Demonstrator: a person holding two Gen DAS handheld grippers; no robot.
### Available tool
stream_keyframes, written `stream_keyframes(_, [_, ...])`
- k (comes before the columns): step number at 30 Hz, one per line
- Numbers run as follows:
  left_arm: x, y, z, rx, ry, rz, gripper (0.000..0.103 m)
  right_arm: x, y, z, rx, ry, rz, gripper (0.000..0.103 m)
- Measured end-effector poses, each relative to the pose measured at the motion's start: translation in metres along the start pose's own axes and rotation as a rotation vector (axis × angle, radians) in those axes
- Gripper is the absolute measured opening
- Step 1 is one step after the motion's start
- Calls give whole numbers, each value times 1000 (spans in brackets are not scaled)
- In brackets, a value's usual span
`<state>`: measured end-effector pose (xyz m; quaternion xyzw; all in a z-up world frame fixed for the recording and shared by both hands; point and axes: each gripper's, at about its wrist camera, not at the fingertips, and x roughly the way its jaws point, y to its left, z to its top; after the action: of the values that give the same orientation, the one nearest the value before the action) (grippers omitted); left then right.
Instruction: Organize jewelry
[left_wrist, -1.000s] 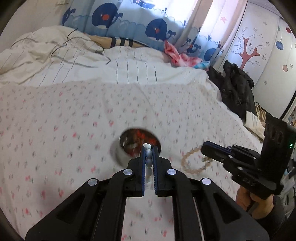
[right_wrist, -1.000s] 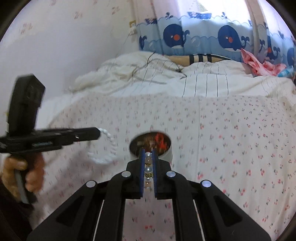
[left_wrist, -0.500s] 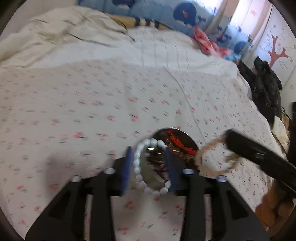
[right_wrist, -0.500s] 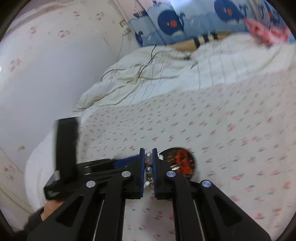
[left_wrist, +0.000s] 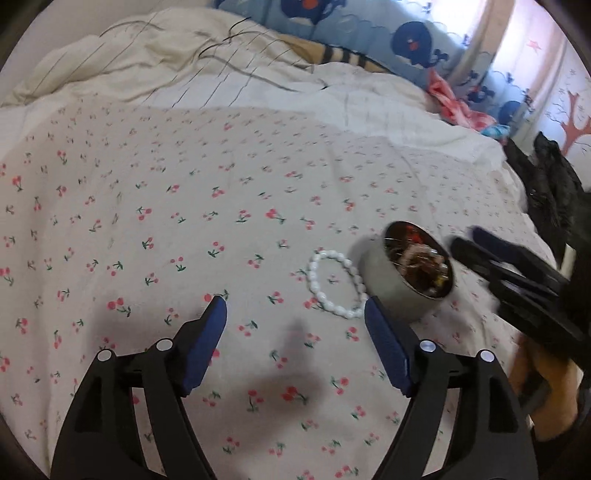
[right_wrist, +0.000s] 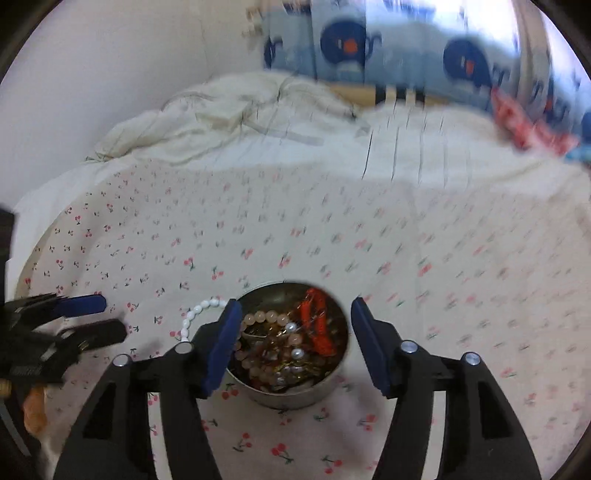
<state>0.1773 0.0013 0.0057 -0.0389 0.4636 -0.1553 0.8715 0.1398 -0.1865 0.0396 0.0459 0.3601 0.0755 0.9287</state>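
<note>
A white bead bracelet (left_wrist: 334, 282) lies flat on the cherry-print sheet (left_wrist: 184, 206), touching the left side of a round metal tin (left_wrist: 388, 291). My left gripper (left_wrist: 293, 306) hovers just short of it, jaws opening, with nothing gripped. My right gripper (right_wrist: 295, 308) hangs over the tin (right_wrist: 295, 397), jaws opening, and grips nothing. A peach bead bracelet (right_wrist: 266, 317) rests in the tin among red and gold jewelry. The white bracelet (right_wrist: 201, 312) shows left of the tin, partly hidden by my finger. Each gripper appears in the other's view: the left gripper (right_wrist: 110, 315), the right gripper (left_wrist: 465, 240).
A crumpled white striped duvet (left_wrist: 166, 66) and a whale-print pillow (left_wrist: 406, 40) lie at the head of the bed. Black clothing (left_wrist: 554, 192) is piled off the bed's right edge. A wall (right_wrist: 129, 74) runs along the left side.
Both grippers have opened. The white bracelet left my left gripper and now lies beside the tin. The peach bracelet left my right gripper and now lies in the tin. Both hands have come lower.
</note>
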Motion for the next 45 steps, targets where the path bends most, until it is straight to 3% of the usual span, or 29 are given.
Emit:
stream_keyframes(6, [63, -25, 6, 137, 77, 164, 73, -45, -15, -30, 56, -32, 43, 65])
stream_keyframes(9, [76, -40, 4, 231, 101, 208, 9, -57, -26, -52, 77, -32, 57, 66])
stream_keyframes(10, [69, -43, 6, 244, 85, 203, 6, -59, -31, -57, 90, -34, 58, 67])
stream_keyframes(12, [48, -40, 15, 197, 72, 106, 6, -58, -43, -61, 139, -24, 75, 67])
stream_keyframes(18, [-12, -60, 51, 189, -7, -36, 6, -68, -65, -58, 235, -59, 105, 67])
stream_keyframes(20, [-19, -72, 60, 178, -10, -95, 6, -70, -70, -58, 254, -66, 109, 67])
stream_keyframes(22, [-23, -86, 67, 195, -24, -106, 6, -70, -75, -59, 277, -63, 117, 67])
stream_keyframes(27, [4, -103, 67, 131, 14, -250, 6, -68, -81, -61, 293, -58, 115, 67])
stream_keyframes(32, [55, -97, 50, 135, 102, -89, 7, -67, -82, -61, 294, -55, 120, 67])
stream_keyframes(36, [51, -81, 40, 138, 111, -87, 11, -65, -79, -61, 283, -45, 122, 69])
stream_keyframes(38, [31, -82, 34, 174, 59, 1, 49, -63, -76, -62, 277, -40, 123, 70])
stream_keyframes(39, [15, -81, 28, 186, -1, 20, 74, -63, -73, -63, 266, -35, 125, 70])
stream_keyframes(40, [5, -79, 23, 191, -43, 24, 82, -62, -69, -63, 254, -31, 124, 70])
stream_keyframes(45, [-40, -72, -21, 198, -125, 98, 95, -64, -21, -74, 95, 28, 40, 76])
